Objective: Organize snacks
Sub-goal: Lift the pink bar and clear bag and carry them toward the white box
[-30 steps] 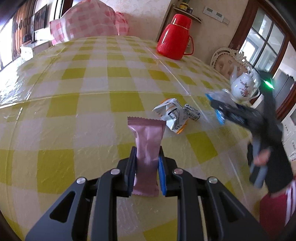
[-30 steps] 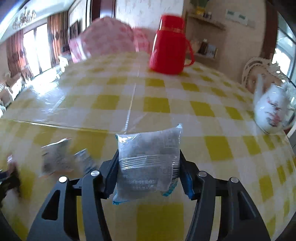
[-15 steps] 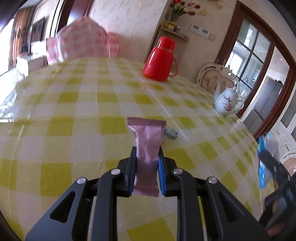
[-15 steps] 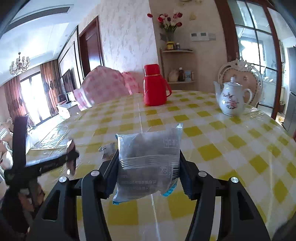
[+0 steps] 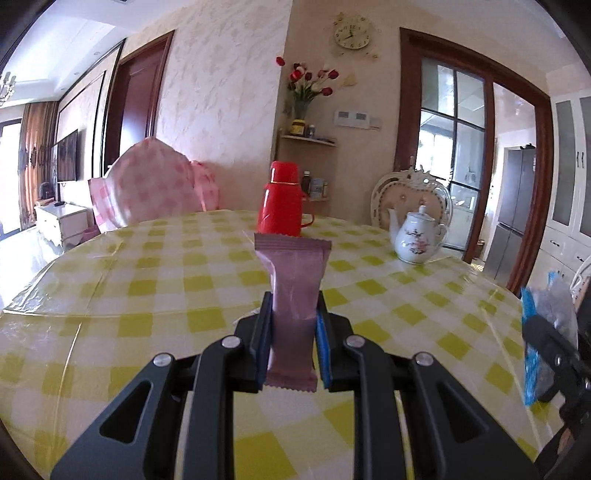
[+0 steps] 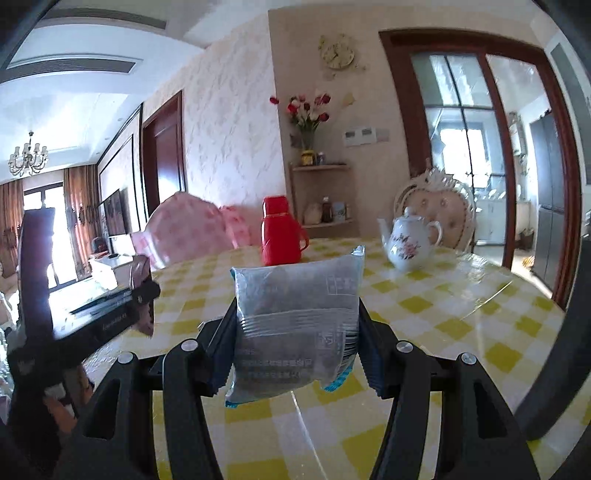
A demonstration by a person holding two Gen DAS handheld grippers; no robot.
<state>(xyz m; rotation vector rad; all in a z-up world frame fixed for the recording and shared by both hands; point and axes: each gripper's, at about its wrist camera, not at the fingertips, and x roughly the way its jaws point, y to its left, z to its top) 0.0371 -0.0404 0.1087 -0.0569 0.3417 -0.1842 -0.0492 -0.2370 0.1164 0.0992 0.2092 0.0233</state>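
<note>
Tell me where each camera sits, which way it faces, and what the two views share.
Left wrist: on the left gripper, shut on a pink packet, facing across the table; the right gripper shows at the right edge.
Right wrist: on the right gripper, shut on a grey packet, facing the same way; the left gripper shows at the left edge.
Shared: red flask, teapot, clock.

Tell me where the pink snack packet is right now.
The pink snack packet stands upright, clamped in the left gripper above the checked table, centre of the left wrist view, before the red thermos.
</note>
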